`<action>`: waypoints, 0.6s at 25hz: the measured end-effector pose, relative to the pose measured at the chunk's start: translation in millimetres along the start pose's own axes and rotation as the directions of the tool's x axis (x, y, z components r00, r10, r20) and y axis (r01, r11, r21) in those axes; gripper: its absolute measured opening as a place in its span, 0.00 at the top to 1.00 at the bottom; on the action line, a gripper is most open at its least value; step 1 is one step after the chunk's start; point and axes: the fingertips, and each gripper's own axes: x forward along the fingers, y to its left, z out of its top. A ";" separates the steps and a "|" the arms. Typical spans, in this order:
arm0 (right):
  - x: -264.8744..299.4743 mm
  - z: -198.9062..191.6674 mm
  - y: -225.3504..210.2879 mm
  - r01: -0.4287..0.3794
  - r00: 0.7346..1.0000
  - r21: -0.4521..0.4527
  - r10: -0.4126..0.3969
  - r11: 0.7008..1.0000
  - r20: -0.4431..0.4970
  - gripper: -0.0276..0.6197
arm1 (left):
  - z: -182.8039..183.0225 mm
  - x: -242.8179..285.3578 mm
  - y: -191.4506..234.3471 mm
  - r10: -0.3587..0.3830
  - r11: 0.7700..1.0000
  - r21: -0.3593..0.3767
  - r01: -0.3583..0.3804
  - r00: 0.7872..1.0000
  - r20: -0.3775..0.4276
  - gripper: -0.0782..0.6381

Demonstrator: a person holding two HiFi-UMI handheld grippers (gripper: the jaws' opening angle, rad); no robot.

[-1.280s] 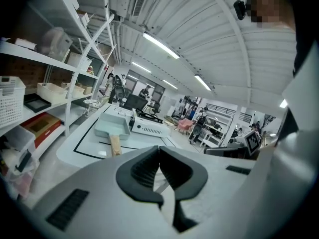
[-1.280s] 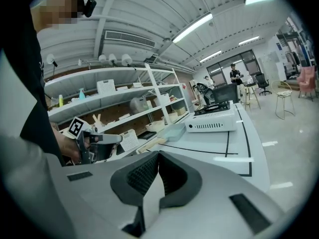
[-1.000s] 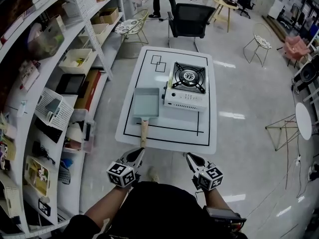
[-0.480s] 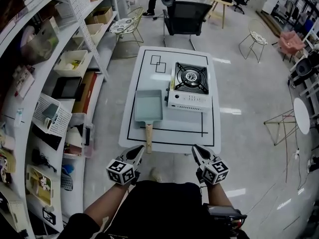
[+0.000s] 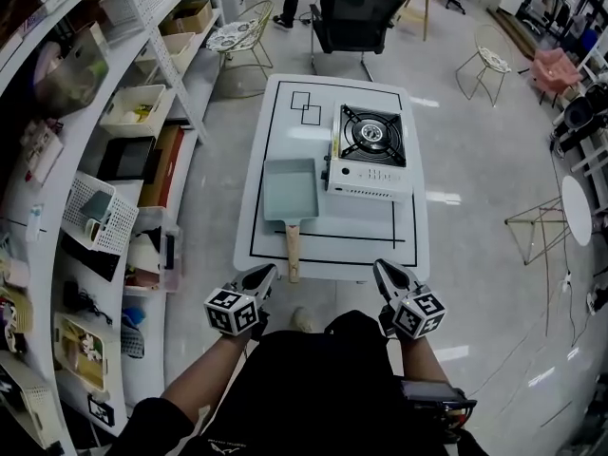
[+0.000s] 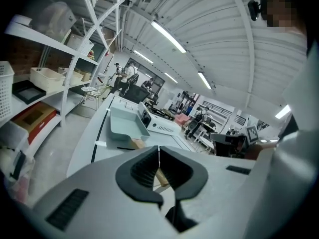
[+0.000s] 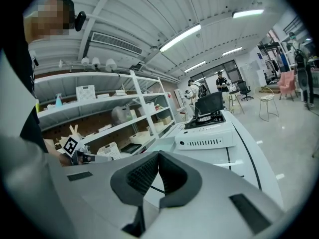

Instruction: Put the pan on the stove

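A pale blue rectangular pan (image 5: 290,188) with a wooden handle (image 5: 293,251) lies on the left half of the white table (image 5: 408,245), handle towards me. The white portable gas stove (image 5: 369,155) stands just right of it, its black burner bare. My left gripper (image 5: 265,273) hovers just short of the table's front edge, close to the handle's end, jaws shut and empty. My right gripper (image 5: 381,267) hangs level with it, before the front right part of the table, also shut and empty. The left gripper view shows the pan (image 6: 126,123) and stove (image 6: 160,122) ahead of its closed jaws (image 6: 159,149).
White shelving (image 5: 90,160) full of baskets and boxes runs along the left. A black office chair (image 5: 353,19) stands behind the table, wire chairs (image 5: 483,65) beyond it. A person stands at the far end of the room. Black lines mark the tabletop.
The table has come closer and both grippers now reach its front edge. The left gripper has neared the pan's handle. Both stay shut.
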 end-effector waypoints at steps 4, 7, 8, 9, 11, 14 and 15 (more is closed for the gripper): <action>14.3 2.9 9.1 -0.026 1.000 0.004 0.026 1.000 -0.010 0.92 | -5.5 -0.2 18.7 0.018 0.999 -0.027 -0.018 1.000 -0.006 0.88; 23.8 3.6 15.0 -0.053 0.998 -0.007 0.053 0.999 -0.022 0.92 | -6.0 0.9 27.3 0.025 0.999 -0.045 -0.026 1.000 -0.014 0.88; 26.7 4.5 16.6 -0.054 0.998 -0.005 0.054 0.999 -0.027 0.92 | -7.1 1.7 29.2 0.025 0.998 -0.052 -0.026 1.000 -0.018 0.88; 29.3 4.9 17.6 -0.054 0.998 -0.002 0.054 0.999 -0.032 0.92 | -8.4 2.7 30.4 0.024 0.998 -0.060 -0.026 0.999 -0.021 0.88; 34.6 2.6 17.7 -0.061 0.997 0.004 0.061 0.998 -0.044 0.92 | -10.5 4.8 30.8 0.018 0.997 -0.078 -0.020 1.000 -0.021 0.88; 44.8 -0.1 15.7 -0.081 0.995 0.009 0.081 0.997 -0.060 0.92 | -10.8 9.3 28.5 0.000 0.995 -0.101 -0.002 1.000 -0.019 0.88; 48.7 0.4 14.6 -0.088 0.994 0.010 0.088 0.996 -0.064 0.92 | -10.4 11.5 27.7 -0.006 0.994 -0.107 0.003 1.000 -0.020 0.88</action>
